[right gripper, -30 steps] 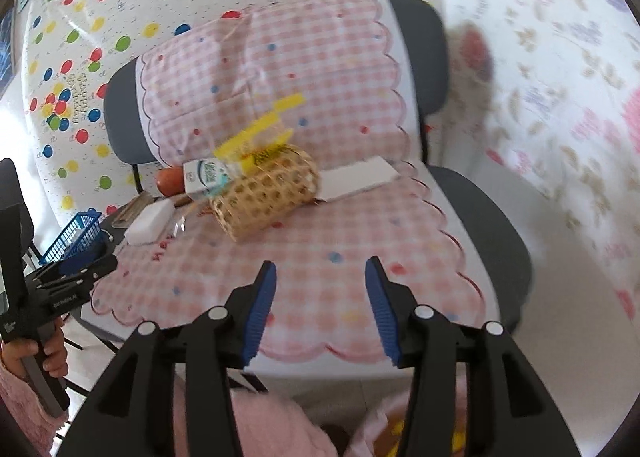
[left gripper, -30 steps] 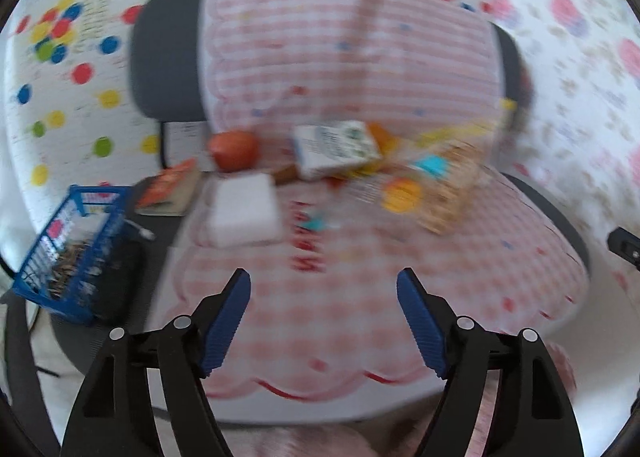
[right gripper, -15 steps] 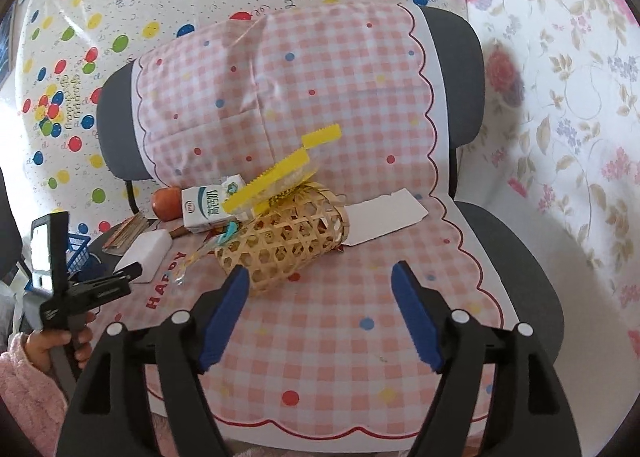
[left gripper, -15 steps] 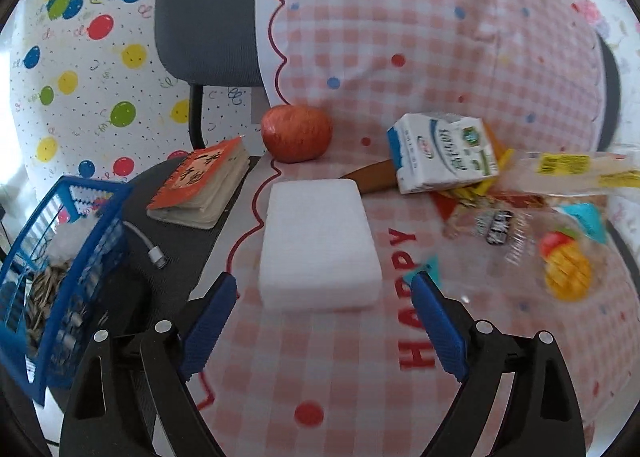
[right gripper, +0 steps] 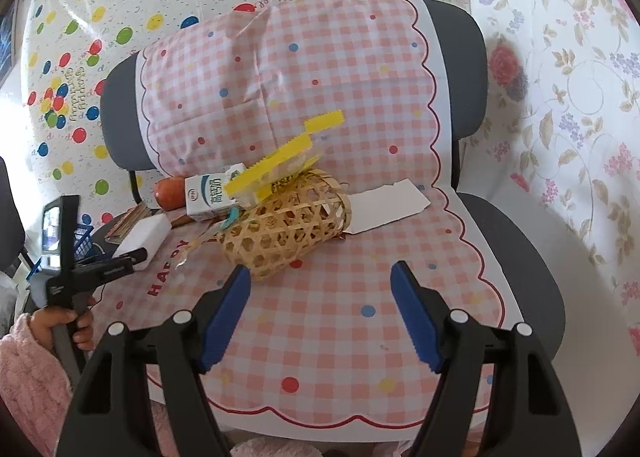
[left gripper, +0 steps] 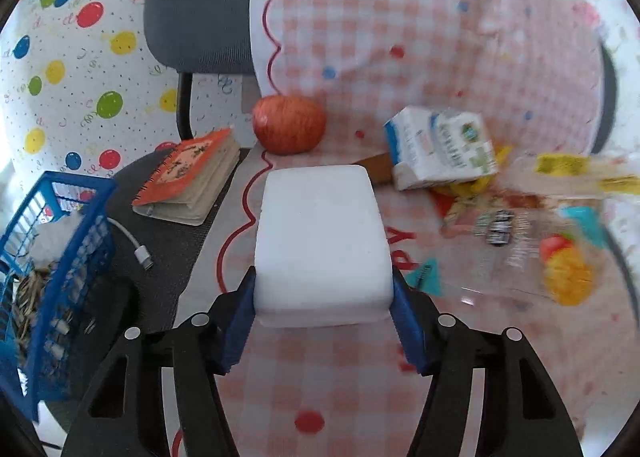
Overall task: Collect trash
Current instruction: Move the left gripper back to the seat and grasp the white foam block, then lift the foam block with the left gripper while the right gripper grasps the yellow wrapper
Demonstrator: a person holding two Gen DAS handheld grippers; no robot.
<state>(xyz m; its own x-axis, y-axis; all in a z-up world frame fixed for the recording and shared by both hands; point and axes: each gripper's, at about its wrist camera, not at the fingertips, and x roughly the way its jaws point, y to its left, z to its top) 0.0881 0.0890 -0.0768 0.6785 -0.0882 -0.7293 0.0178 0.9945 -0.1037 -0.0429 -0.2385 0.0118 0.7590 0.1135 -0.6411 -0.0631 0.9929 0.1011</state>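
On the checked cloth (left gripper: 344, 389), left gripper (left gripper: 322, 289) apparently squeezes the white block (left gripper: 322, 233).

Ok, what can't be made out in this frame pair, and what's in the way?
- Left wrist view: the clear wrappers at right are motion-blurred, so their print is unreadable.
- Left wrist view: the blue basket is cut by the left edge, its contents only partly seen.
- Right wrist view: inside the tipped woven basket, the weave screens what lies there.
- Right wrist view: left gripper pads on the white block are too small to judge.
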